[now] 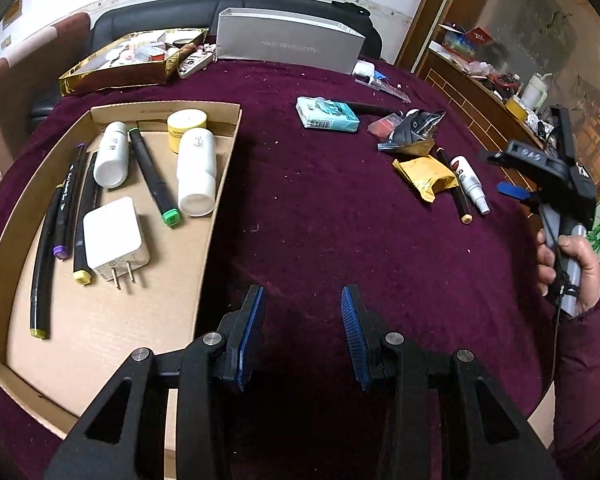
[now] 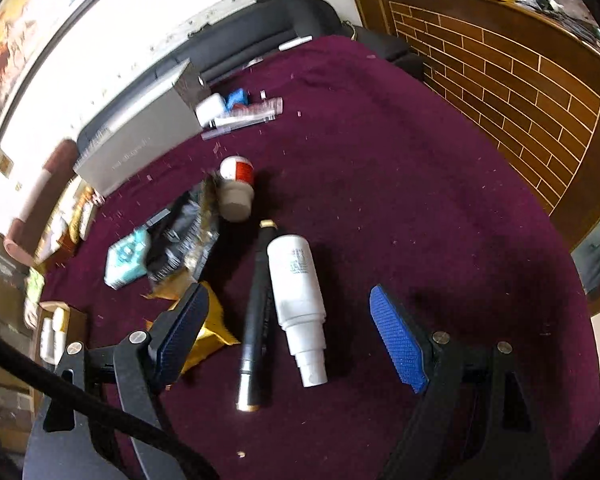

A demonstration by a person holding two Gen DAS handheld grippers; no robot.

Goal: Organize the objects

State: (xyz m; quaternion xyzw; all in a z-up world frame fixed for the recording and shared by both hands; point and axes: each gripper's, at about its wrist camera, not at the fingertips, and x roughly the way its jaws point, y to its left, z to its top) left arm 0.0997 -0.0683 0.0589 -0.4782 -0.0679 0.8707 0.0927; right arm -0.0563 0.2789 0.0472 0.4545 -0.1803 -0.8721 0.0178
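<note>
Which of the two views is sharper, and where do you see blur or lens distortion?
Left wrist view: sharp; the markers and white charger in the cardboard tray are crisp, though the fisheye bends the tray's edges. Right wrist view: softer, with motion smear on the grey box and the black marker; the brick-pattern counter curves strongly.

Both wrist cams tilt down close over the maroon tablecloth (image 1: 320, 208). Shared bit: the white spray bottle (image 1: 470, 184), at 2 o'clock left, dead center right (image 2: 298, 280).
</note>
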